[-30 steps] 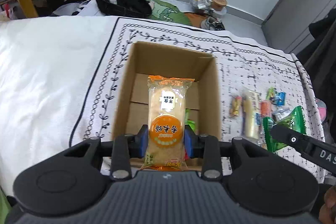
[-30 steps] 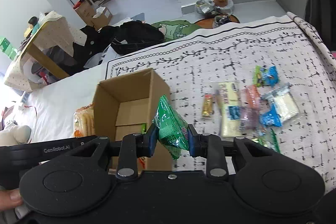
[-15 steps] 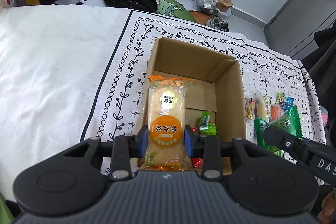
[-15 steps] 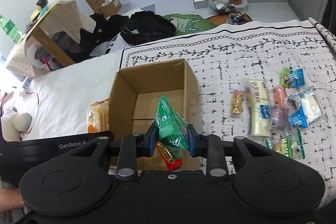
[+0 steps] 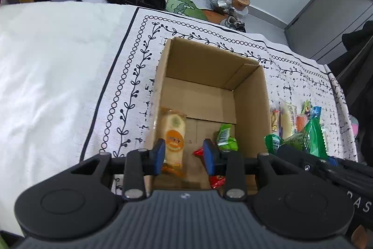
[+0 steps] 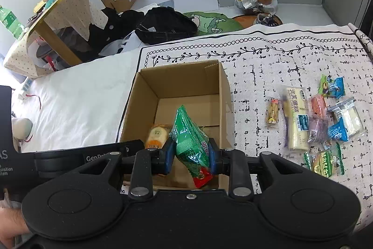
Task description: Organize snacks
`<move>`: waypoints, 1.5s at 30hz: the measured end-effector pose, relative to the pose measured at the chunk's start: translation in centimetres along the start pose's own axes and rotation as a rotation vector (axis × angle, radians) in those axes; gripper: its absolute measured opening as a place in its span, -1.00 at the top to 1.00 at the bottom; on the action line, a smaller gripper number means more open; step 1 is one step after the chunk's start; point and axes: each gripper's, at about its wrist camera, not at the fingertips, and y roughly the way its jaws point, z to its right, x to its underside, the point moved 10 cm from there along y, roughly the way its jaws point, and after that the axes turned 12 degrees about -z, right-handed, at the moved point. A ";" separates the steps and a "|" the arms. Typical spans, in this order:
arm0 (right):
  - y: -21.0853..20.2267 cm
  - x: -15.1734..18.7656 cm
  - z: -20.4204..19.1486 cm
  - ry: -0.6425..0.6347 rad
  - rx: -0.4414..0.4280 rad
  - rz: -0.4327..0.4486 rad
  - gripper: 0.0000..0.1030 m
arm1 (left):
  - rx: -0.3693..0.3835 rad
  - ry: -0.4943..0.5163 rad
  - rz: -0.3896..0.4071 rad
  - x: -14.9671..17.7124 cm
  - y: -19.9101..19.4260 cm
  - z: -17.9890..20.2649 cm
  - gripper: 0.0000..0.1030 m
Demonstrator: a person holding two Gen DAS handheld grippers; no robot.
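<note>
An open cardboard box stands on the patterned cloth. My left gripper is open above the box's near left corner. The orange rice-cracker packet stands loose inside the box between the spread fingers. A small green packet and a red packet lie on the box floor. My right gripper is shut on a green snack bag, held over the box's near edge.
Several loose snacks lie on the cloth right of the box, among them a long yellow cake packet and blue packets. White bedding spreads to the left. Bags and clutter sit on the floor beyond the far edge.
My left gripper opened and let the orange packet drop into the box. Both grippers moved forward over the box; the right one still holds the green bag.
</note>
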 end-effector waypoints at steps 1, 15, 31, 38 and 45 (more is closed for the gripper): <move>0.2 0.0 0.0 0.004 -0.004 -0.003 0.44 | -0.005 -0.001 0.000 0.1 -0.1 -0.1 0.34; 0.2 0.1 -0.6 0.041 -0.060 0.007 -0.02 | -0.044 -0.033 -0.019 0.9 -1.4 -2.0 0.10; -2.9 1.7 7.3 0.115 0.076 0.062 -0.88 | -0.079 0.006 -0.049 2.3 -1.3 1.7 -0.54; -3.8 2.4 9.7 0.129 0.087 0.078 -0.93 | -0.070 0.025 -0.035 2.8 -1.6 3.5 -0.84; -4.8 3.0 11.8 0.143 0.107 0.104 -0.95 | -0.061 0.059 -0.011 3.0 -1.9 5.9 -0.99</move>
